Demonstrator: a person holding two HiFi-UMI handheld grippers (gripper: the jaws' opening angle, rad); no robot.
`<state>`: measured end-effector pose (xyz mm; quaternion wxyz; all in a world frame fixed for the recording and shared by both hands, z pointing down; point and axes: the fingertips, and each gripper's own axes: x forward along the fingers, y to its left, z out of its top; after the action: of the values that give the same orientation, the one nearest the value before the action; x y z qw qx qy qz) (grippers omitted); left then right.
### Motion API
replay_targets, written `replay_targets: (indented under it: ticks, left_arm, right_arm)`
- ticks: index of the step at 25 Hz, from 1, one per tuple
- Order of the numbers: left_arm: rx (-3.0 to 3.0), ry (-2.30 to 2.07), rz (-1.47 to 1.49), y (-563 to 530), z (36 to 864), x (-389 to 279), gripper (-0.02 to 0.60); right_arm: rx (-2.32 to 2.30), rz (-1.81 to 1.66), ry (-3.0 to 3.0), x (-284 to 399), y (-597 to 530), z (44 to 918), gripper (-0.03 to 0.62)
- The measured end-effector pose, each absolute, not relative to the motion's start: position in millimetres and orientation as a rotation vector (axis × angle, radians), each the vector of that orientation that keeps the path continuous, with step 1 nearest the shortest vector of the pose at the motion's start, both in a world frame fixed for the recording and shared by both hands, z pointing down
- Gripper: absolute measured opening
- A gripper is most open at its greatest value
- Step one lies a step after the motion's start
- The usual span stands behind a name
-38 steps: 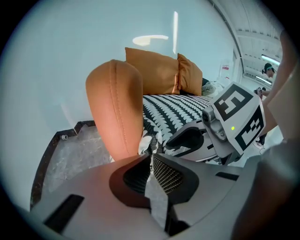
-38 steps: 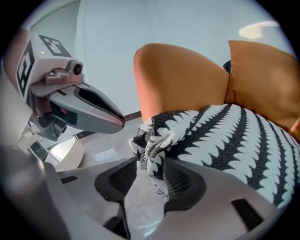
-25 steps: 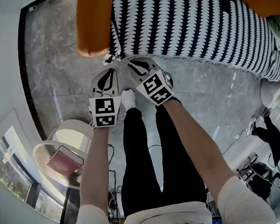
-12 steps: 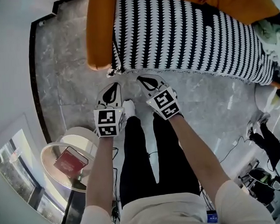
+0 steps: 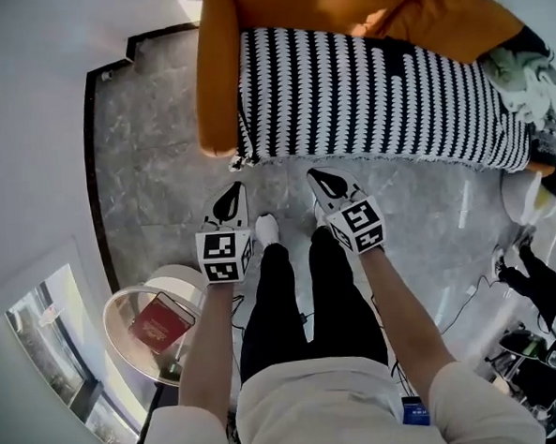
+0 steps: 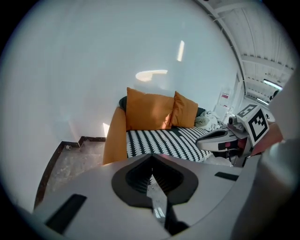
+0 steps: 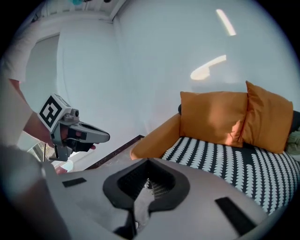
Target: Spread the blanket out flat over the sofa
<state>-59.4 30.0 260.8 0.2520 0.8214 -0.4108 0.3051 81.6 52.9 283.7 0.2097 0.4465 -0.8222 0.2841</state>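
Note:
The black-and-white patterned blanket (image 5: 373, 88) lies spread over the seat of the orange sofa (image 5: 218, 79), its fringed hem hanging down the front. Both grippers hover over the grey floor in front of the sofa's left end, clear of the blanket. My left gripper (image 5: 234, 189) is shut with nothing in it, and so is my right gripper (image 5: 317, 174). In the left gripper view the blanket (image 6: 161, 140) shows beyond the shut left gripper (image 6: 152, 171). The right gripper view has the blanket (image 7: 229, 161) past the shut right gripper (image 7: 149, 176).
Two orange cushions (image 6: 147, 110) (image 6: 185, 110) lean on the sofa back. A heap of light fabric (image 5: 522, 70) lies at the sofa's right end. A round side table (image 5: 124, 310) with a red book (image 5: 162, 322) stands at my left. Equipment and cables (image 5: 539, 341) are on the floor at right.
Both grippers have drawn back from the blanket's front left corner towards the person. The sofa now shows farther off and more of it is in view.

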Motion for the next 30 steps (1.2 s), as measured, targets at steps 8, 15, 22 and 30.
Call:
replay_targets:
  ticks: [8, 15, 22, 30]
  left_arm:
    - [2.373, -0.989, 0.758, 41, 179, -51, 0.018]
    - [2.457, -0.952, 0.692, 52, 116, -62, 0.018]
    - [2.526, -0.940, 0.597, 55, 65, -71, 0.018]
    - [2.617, -0.943, 0.484, 45, 8, -53, 0.018]
  right_arm:
    - [1.399, 0.764, -2.288, 84, 70, 197, 0.025]
    - [1.524, 0.703, -2.299, 85, 89, 118, 0.025]
    - [1.629, 0.585, -2.315, 90, 96, 47, 0.025]
    - [1.720, 0.493, -2.352, 110, 101, -17, 0.025]
